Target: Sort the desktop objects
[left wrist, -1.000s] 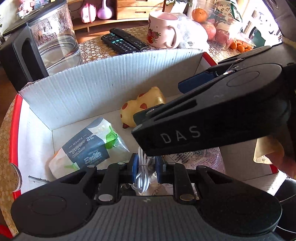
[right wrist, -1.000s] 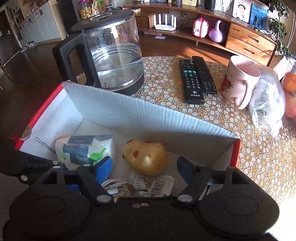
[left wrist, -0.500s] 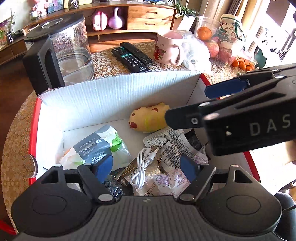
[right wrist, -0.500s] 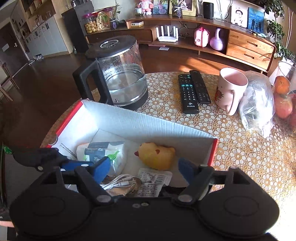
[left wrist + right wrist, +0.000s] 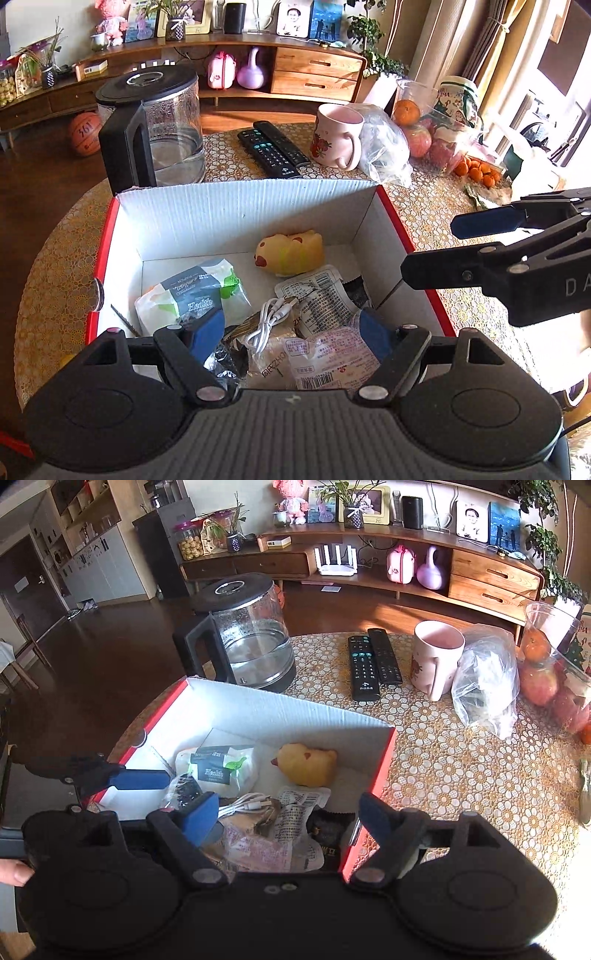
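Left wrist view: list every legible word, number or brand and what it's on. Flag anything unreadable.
"Health": dark label on the tissue pack in the box.
"PAPER": same label, upside down; the larger word beside it is unclear.
"361": basketball on the floor.
"DA", cut off at the frame edge: body of the right gripper.
Snack packets: barcodes and small print, unreadable.
Remotes: key markings too small.

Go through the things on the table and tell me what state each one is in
Box: open, holding packets.
Kettle: lid on, some water inside.
Mug: upright, looks empty.
White cable: coiled in the box.
Left hand-held gripper: open, empty.
Right hand-held gripper: open, empty.
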A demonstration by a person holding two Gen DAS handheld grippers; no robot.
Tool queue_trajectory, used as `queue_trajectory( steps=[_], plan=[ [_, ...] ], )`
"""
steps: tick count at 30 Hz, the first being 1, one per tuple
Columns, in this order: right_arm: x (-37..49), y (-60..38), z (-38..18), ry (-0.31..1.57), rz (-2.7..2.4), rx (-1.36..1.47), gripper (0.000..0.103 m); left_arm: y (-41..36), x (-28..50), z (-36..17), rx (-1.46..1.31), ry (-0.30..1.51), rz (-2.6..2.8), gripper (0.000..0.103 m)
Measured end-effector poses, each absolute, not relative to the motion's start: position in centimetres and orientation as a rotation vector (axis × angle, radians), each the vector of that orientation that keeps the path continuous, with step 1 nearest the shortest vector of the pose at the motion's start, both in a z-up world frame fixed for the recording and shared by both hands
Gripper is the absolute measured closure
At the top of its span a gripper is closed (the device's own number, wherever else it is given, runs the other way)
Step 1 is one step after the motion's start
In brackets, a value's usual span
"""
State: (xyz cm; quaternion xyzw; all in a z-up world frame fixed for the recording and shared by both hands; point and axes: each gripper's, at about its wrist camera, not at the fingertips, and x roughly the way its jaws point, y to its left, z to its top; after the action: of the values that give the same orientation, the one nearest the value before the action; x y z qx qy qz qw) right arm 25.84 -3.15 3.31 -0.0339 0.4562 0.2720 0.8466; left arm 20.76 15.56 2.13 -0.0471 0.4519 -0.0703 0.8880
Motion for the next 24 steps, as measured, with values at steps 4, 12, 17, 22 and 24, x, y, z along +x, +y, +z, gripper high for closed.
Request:
queue_trajectory(
  steps=[4, 12, 17, 22, 24],
  plan=[
    [24.5, -3.1, 3.3, 0.97, 0.592, -0.079, 0.02, 15.5, 19.3, 2.7, -0.09, 0.897, -0.113, 0.022],
    [21.7, -3.4, 3.5, 0.969, 0.627, -0.081, 0.019, 16.0, 16.9, 3.7, -0.128, 0.841, -0.076, 0.022],
    [20.1, -3.8, 4.0, 0.935, 0.68, -0.082, 0.016, 16.1, 15.8, 3.7, -0.122, 0.837, -0.072, 0.014],
    [18.4, -4.2, 3.9, 0.877, 0.702, -0.106, 0.011, 16.4, 15.1, 3.3, -0.13, 0.846, -0.066, 0.001],
    [17.7, -4.6, 3.6, 0.852, 0.698, -0.113, 0.01, 16.4, 14.8, 3.3, -0.126, 0.837, -0.056, 0.0]
  ],
)
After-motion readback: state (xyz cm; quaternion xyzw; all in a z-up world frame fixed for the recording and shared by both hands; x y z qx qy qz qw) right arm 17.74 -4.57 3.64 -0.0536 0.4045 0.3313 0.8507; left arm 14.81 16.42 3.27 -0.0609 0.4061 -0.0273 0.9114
